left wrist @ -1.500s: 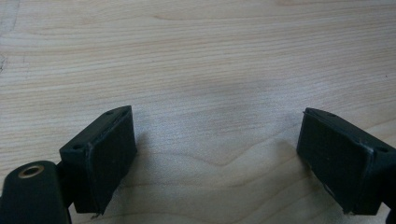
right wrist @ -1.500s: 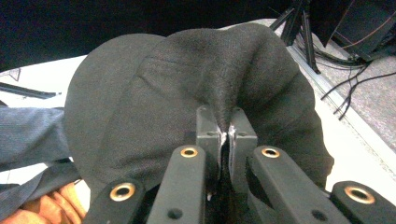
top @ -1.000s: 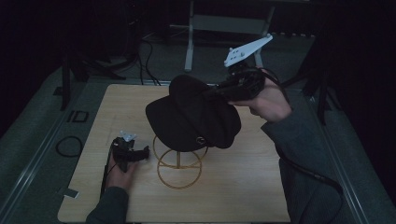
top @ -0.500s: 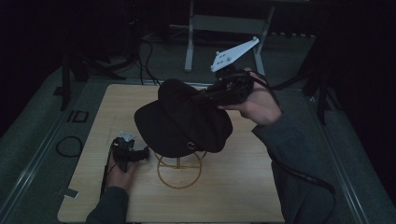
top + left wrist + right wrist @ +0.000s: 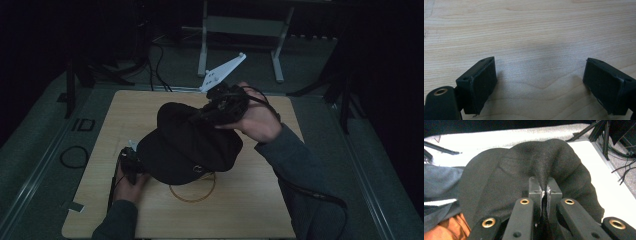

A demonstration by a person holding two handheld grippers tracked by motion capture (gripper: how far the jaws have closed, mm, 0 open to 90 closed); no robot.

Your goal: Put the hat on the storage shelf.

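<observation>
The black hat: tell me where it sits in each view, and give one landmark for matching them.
High view: the black hat hangs mid-table, above a gold ring stand, with its crown pinched by the right gripper.
Right gripper view: the hat spreads across the centre, its fabric clamped between the jaws.
Left gripper view: not in it; the open left gripper faces bare wood.
Shared landmark: the wooden table, also at.

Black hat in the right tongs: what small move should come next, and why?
Probably keep lifting the black hat up and away from the gold wire stand. The right tongs pinch its crown fabric, the hat hangs above the stand's ring, and the left tongs sit open on the table.
</observation>
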